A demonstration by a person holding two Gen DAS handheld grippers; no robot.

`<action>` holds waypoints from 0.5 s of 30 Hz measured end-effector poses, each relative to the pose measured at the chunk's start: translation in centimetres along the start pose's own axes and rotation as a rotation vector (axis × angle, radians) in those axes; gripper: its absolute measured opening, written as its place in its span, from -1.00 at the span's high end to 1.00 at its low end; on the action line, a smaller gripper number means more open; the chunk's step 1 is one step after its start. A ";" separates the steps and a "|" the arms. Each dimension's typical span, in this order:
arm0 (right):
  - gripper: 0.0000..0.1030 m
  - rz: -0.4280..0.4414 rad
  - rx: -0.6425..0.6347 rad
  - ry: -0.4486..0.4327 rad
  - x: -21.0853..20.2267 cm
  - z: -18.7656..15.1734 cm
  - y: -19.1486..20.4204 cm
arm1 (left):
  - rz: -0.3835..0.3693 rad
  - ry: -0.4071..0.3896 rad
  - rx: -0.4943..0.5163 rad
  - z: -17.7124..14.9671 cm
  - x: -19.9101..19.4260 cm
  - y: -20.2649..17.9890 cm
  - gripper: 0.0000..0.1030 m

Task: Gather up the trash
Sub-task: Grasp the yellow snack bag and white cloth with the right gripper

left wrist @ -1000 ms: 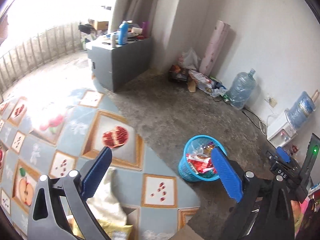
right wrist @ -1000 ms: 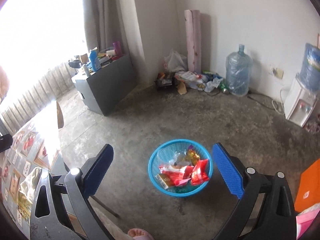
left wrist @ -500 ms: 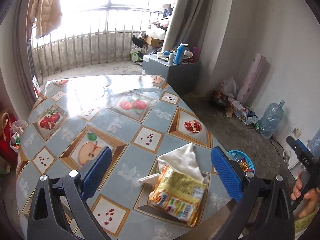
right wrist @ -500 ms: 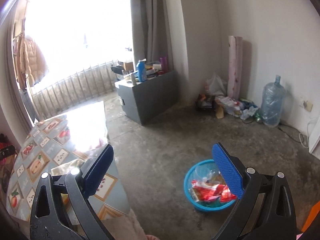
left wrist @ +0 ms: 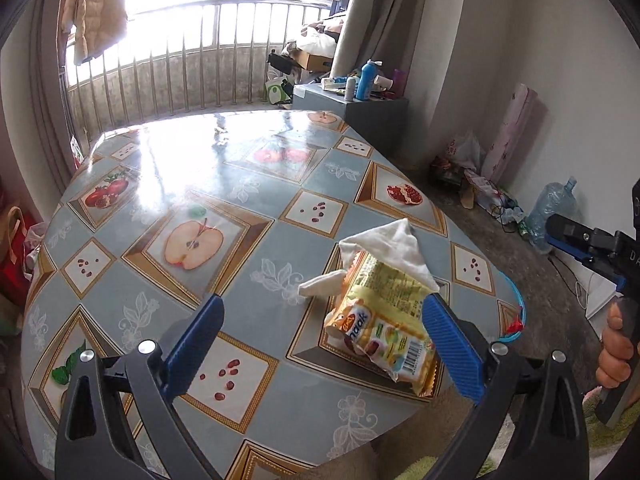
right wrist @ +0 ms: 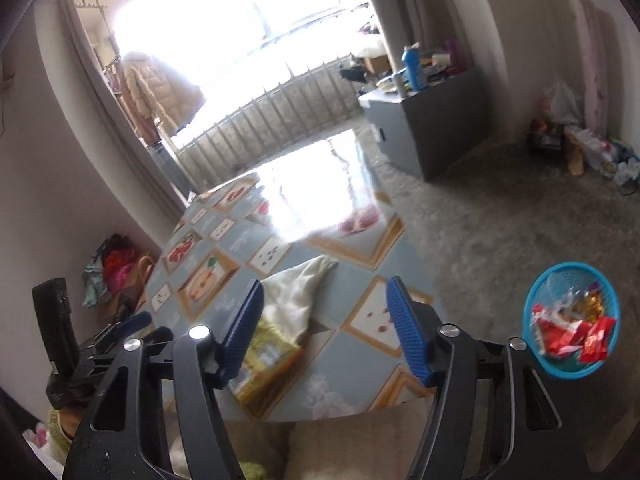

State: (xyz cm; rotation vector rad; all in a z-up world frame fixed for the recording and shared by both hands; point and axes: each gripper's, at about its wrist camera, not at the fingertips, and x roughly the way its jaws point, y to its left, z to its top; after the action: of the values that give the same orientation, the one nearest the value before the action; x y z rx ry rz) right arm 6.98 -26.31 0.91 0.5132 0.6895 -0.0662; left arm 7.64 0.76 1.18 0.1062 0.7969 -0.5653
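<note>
A yellow snack wrapper [left wrist: 384,320] lies near the table's front right edge, with a crumpled white tissue [left wrist: 384,248] on its far end. Both also show in the right wrist view, the wrapper [right wrist: 268,360] and the tissue [right wrist: 296,292]. My left gripper [left wrist: 324,344] is open and empty, hovering just short of the wrapper. My right gripper [right wrist: 324,328] is open and empty above the table's near edge, the tissue between its fingers in the picture. A blue trash basket [right wrist: 572,320] with red wrappers inside stands on the floor to the right.
The round table [left wrist: 200,184] has a glossy fruit-patterned cloth. A grey cabinet [right wrist: 432,120] with bottles stands at the back. A water jug [left wrist: 552,208] and clutter lie along the right wall. Balcony railing [left wrist: 180,64] is behind.
Both grippers have swung left from the floor and basket toward the table. The wrapper and tissue now sit closer in both views. Both stay open.
</note>
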 end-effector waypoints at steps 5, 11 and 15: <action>0.66 0.048 0.001 0.209 5.3 -2.0 2.4 | -0.046 0.028 -0.025 -2.0 0.4 0.1 -0.89; 0.87 0.092 0.053 0.339 8.5 -3.7 3.7 | -0.119 0.028 -0.074 -3.3 0.5 0.7 -0.74; 0.89 0.219 0.103 0.400 9.7 -3.9 4.7 | -0.163 0.037 -0.102 -3.3 1.1 1.1 -0.47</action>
State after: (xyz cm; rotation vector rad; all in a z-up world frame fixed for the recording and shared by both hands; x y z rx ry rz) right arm 13.24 -19.27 -5.67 0.7080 1.0193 0.2128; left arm 6.63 2.20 -2.03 -0.0433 0.8737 -0.6770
